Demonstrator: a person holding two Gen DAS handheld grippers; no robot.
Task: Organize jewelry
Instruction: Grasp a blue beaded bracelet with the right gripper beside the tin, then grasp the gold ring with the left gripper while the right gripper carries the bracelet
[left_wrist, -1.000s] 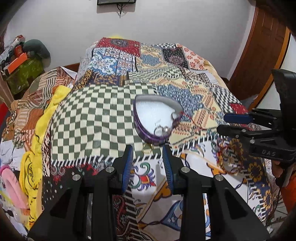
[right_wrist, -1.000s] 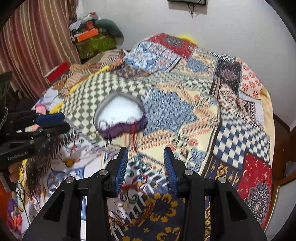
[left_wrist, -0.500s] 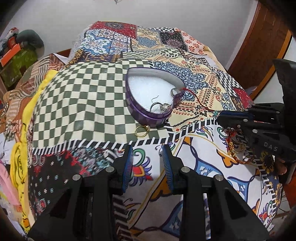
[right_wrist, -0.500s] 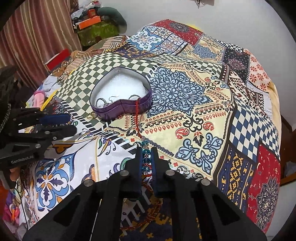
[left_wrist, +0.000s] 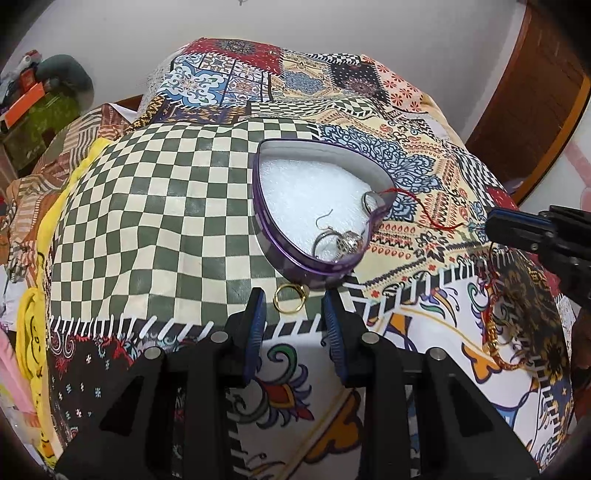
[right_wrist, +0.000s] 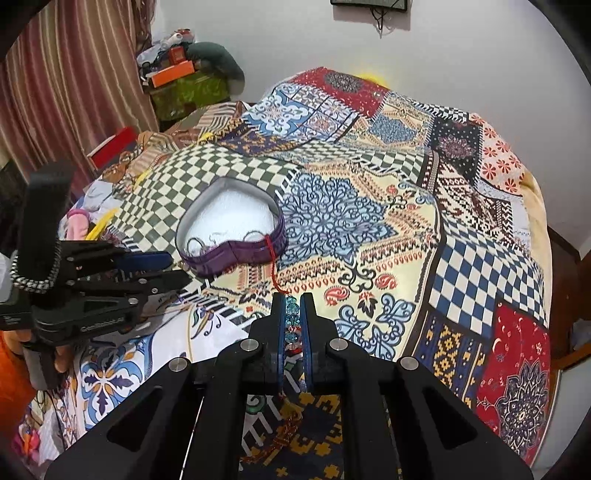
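Note:
A purple heart-shaped box (left_wrist: 275, 254) with white foam lining sits on the patchwork bedspread; it also shows in the right wrist view (right_wrist: 236, 254). Silver earrings (left_wrist: 338, 242) lie inside it. A gold ring (left_wrist: 290, 295) lies on the cloth just in front of the box, between the tips of my open left gripper (left_wrist: 293, 308). My right gripper (right_wrist: 292, 306) is shut on a teal-beaded bracelet (right_wrist: 291, 308). Its red thread (right_wrist: 271, 264) runs over the box's rim. More beaded strands (left_wrist: 495, 332) lie on the cloth at the right.
The bed (right_wrist: 406, 206) fills both views, with a white wall behind. Boxes and clutter (right_wrist: 184, 81) stand at the far left by a curtain (right_wrist: 66, 74). A wooden door (left_wrist: 532, 96) is at the right. Crumpled clothes (left_wrist: 22, 295) lie along the bed's left edge.
My right gripper went down to the bedspread and shut on the beaded bracelet. My left gripper moved forward and lower, up to the gold ring.

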